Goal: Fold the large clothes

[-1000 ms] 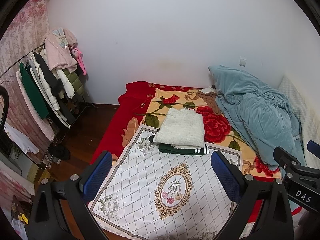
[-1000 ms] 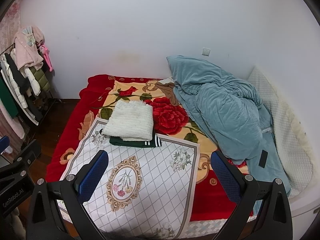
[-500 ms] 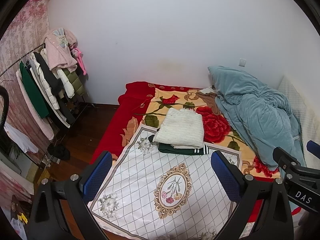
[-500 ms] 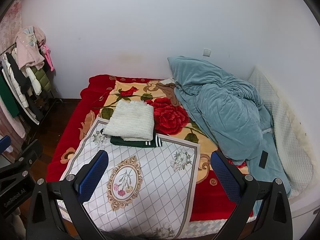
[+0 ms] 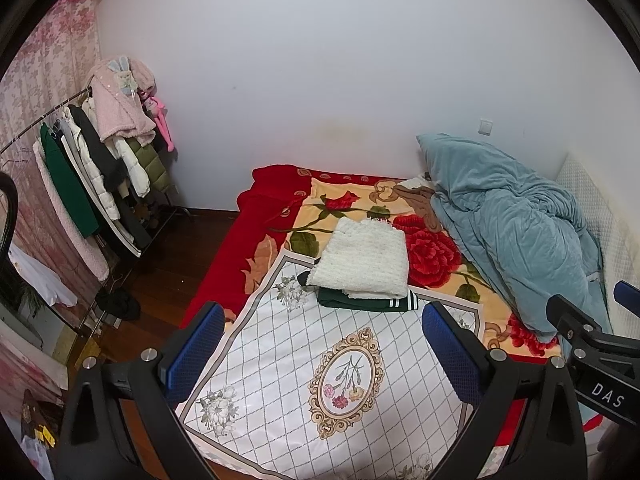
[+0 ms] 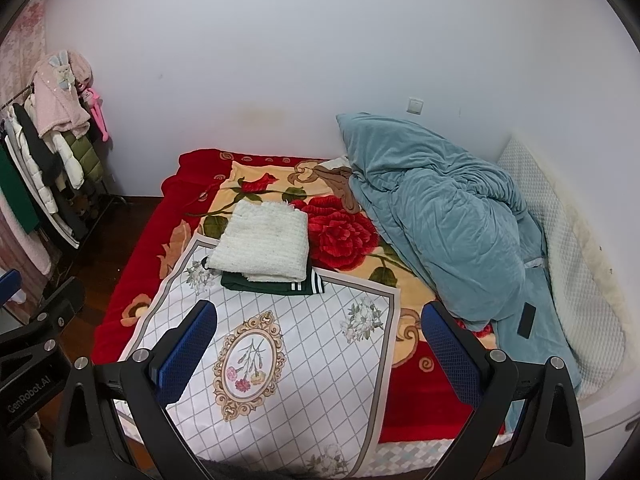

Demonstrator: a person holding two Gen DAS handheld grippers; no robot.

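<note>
A folded white knit garment (image 5: 362, 258) (image 6: 262, 246) lies on top of a folded dark green garment with white stripes (image 5: 366, 302) (image 6: 272, 286), stacked on the bed at the far edge of a white checked cloth with a floral medallion (image 5: 320, 364) (image 6: 264, 344). My left gripper (image 5: 322, 354) is open, held above the near part of that cloth, with nothing between its blue pads. My right gripper (image 6: 318, 354) is likewise open and empty over the cloth. The stack lies well beyond both grippers.
A red rose-patterned blanket (image 6: 344, 236) covers the bed. A rumpled teal duvet (image 6: 444, 216) fills the right side, with a dark phone (image 6: 526, 320) on it. A rack of hanging clothes (image 5: 88, 176) stands at the left over a wooden floor (image 5: 176, 260).
Both views have shifted only slightly; the stack and cloth lie as before, and both grippers stay open.
</note>
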